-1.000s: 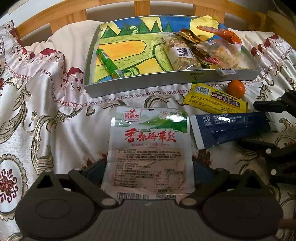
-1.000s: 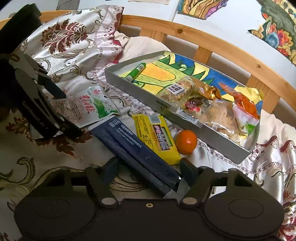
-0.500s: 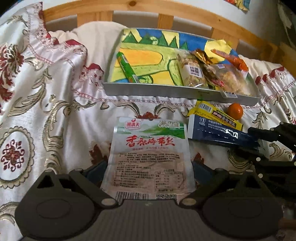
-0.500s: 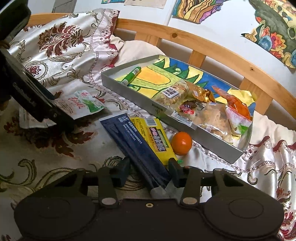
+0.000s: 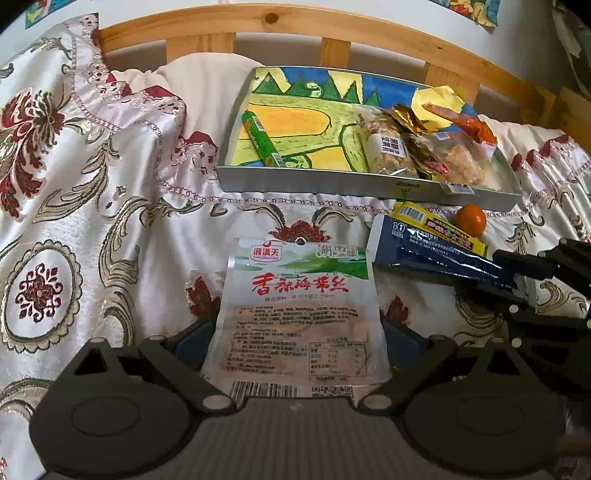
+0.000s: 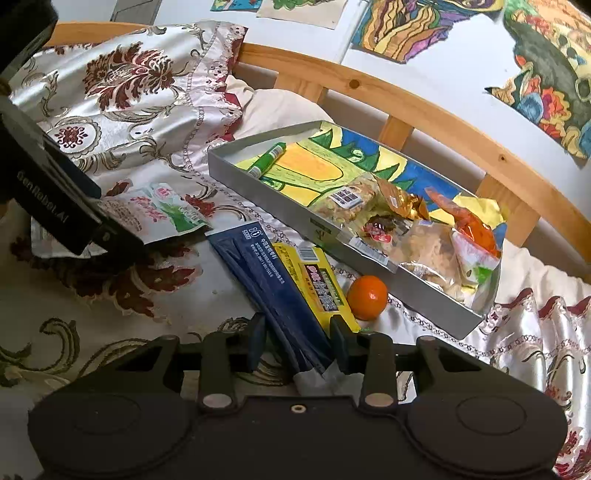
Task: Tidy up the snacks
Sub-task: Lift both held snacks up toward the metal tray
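A white seaweed snack packet [image 5: 299, 306] lies between the pads of my left gripper [image 5: 295, 332], which is shut on its lower half just above the bedspread. My right gripper [image 6: 297, 339] is closing its jaws on the near end of a dark blue packet [image 6: 266, 266]. The pads press the packet's sides and it has buckled lengthwise. A yellow packet [image 6: 314, 280] lies partly under it, with a small orange [image 6: 366, 297] beside that. Behind stands a grey tray [image 6: 266, 199] with a painted floor. It holds a green tube [image 6: 267, 158] and several snack bags [image 6: 424, 236].
Everything lies on a patterned satin bedspread [image 5: 92, 221] that bunches up high at the left. A wooden bed rail [image 5: 295, 22] runs behind the tray, with a white wall and paintings [image 6: 424, 33] beyond it. My right gripper [image 5: 517, 284] shows at the right edge of the left wrist view.
The right gripper's jaws have narrowed onto the dark blue packet, which folded and tipped up over the yellow packet. The left gripper, still holding the seaweed packet, shifted left and rolled.
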Tool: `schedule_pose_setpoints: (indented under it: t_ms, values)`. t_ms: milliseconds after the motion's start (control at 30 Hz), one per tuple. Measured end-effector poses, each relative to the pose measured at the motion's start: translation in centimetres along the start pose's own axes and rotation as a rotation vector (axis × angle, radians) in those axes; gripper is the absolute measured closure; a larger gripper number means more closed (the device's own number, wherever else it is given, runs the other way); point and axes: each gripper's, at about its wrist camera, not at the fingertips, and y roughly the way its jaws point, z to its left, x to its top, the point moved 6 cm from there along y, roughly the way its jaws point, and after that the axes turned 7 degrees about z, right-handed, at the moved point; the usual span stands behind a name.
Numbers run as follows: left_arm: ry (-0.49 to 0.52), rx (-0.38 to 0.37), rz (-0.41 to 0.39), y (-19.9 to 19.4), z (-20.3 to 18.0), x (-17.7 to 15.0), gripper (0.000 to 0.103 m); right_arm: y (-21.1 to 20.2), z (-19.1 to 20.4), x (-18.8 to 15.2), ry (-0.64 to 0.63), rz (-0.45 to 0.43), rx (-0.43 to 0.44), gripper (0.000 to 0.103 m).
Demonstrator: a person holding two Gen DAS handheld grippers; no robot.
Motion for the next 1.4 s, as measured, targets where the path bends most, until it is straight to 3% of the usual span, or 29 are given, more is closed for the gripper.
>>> schedule_pose_setpoints:
  t_ms: [200,500,867,1167,1400]
  values:
    - [-0.023,0.011,-0.005,-0.2,0.3,-0.2,0.004,-0.2,0.2,0.2,-0.014,-0.013,-0.016,0.066]
    - [-0.061,0.032,-0.009,-0.6,0.9,-0.3,0.004,-0.8,0.1,0.3,-0.106,-0.044,-0.114,0.067]
    - [-0.052,0.074,-0.088,-2.4,0.3,0.3,0.004,-2.2,-0.1,1.0,-0.141,-0.125,-0.210,0.067]
    - [-0.094,0.056,-0.181,-3.3,-0.2,6.0,0.004,-2.4,-2.0,2.9,-0.090,-0.194,-0.314,0.067]
    - [-0.055,0.071,-0.267,-2.9,-1.2,11.3,0.004,-2.0,-5.5,3.7,0.053,-0.230,-0.341,0.067]
